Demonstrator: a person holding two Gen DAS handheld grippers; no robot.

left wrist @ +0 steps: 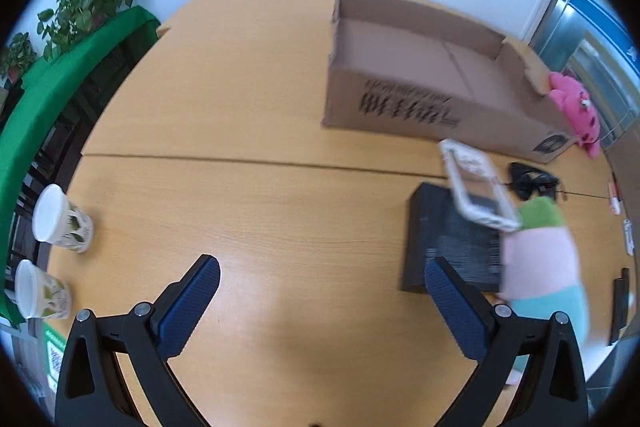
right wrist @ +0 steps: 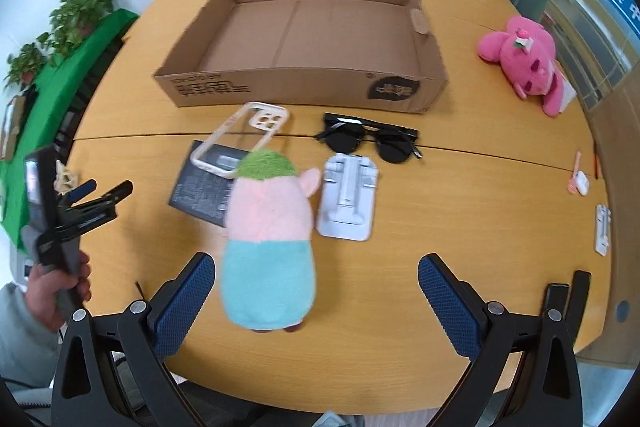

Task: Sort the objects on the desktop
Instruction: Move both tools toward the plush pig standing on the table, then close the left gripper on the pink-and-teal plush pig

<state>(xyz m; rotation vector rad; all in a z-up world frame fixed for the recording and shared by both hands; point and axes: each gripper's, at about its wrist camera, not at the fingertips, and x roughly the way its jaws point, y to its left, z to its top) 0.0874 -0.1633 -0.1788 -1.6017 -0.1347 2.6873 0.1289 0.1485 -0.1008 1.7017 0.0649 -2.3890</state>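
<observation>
The left tongs (left wrist: 322, 293) are spread wide over bare wood of the table (left wrist: 248, 195), pinching nothing. The right tongs (right wrist: 316, 291) are spread wide too, empty, with the plush toy (right wrist: 268, 239) lying between their blue pads, nearer the left pad.

Taking the cardboard box (right wrist: 304, 27) as landmark: it sits open at the far side of the table. Just in front of its near wall lie a clear phone case (right wrist: 240, 139), resting partly on a black booklet (right wrist: 204, 191), and black sunglasses (right wrist: 368, 141). A white phone stand (right wrist: 346, 203) lies nearer than the sunglasses, touching the plush toy's side. A pink stuffed animal (right wrist: 524, 63) lies right of the box, well apart. Two paper cups (left wrist: 60, 219) stand far left of the box, at the table's edge.
</observation>
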